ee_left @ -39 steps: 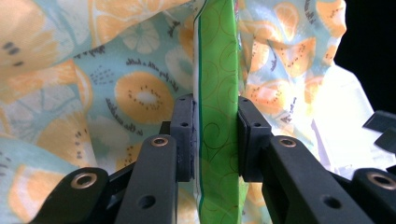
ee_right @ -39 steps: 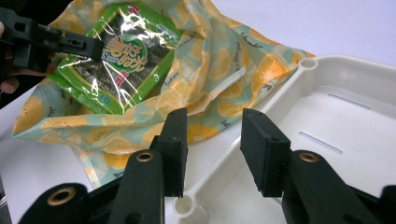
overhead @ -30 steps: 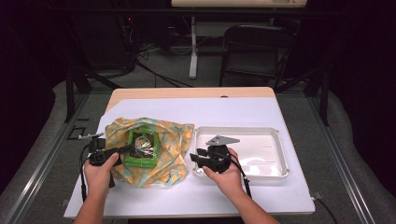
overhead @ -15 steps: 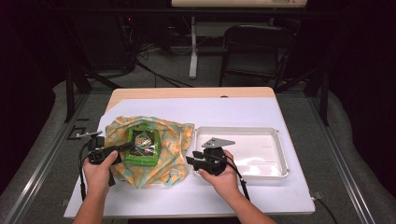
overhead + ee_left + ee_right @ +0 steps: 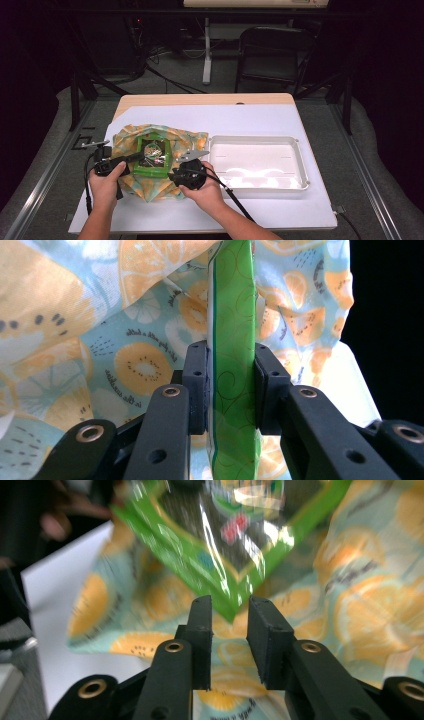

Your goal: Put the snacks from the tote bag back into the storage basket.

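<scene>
A green snack packet (image 5: 152, 156) lies on a fruit-print cloth (image 5: 185, 137) at the left of the table. My left gripper (image 5: 131, 159) holds the packet's left edge. In the left gripper view my left gripper (image 5: 232, 385) is shut on the packet (image 5: 232, 315), which stands edge-on between the jaws with the cloth (image 5: 75, 315) behind. My right gripper (image 5: 174, 176) sits at the packet's near right corner. In the right gripper view my right gripper (image 5: 230, 625) has its jaws a little apart, and the blurred packet (image 5: 215, 535) points its corner at the tips over the cloth (image 5: 370, 605).
A white tray (image 5: 255, 139) stands to the right of the cloth with nothing in it. A white sheet (image 5: 250, 117) covers most of the table. Behind the table are a chair (image 5: 272, 50) and cables on the floor.
My right gripper has moved left from the tray's edge to the packet's near corner. The packet has shifted slightly toward the near side in my left gripper.
</scene>
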Action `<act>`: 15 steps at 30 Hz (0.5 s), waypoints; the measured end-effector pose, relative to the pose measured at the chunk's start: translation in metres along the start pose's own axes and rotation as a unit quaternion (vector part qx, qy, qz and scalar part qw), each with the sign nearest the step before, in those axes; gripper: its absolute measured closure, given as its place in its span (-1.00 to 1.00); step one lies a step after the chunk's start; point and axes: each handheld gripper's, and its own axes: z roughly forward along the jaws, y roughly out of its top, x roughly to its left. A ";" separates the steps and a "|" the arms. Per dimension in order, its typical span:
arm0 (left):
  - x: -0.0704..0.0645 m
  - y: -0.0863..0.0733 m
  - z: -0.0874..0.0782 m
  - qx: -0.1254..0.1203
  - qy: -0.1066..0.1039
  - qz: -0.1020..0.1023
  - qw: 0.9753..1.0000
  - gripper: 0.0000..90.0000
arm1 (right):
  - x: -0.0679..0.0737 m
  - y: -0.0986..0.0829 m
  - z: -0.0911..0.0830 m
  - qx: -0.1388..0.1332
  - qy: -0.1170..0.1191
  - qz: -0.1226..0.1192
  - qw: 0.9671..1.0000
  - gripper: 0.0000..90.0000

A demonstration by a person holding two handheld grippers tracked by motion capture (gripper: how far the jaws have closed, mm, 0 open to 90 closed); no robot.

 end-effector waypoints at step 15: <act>-0.003 -0.014 -0.001 0.016 -0.010 -0.013 1.000 0.61 | -0.010 -0.015 0.010 0.042 -0.031 0.005 0.999 0.69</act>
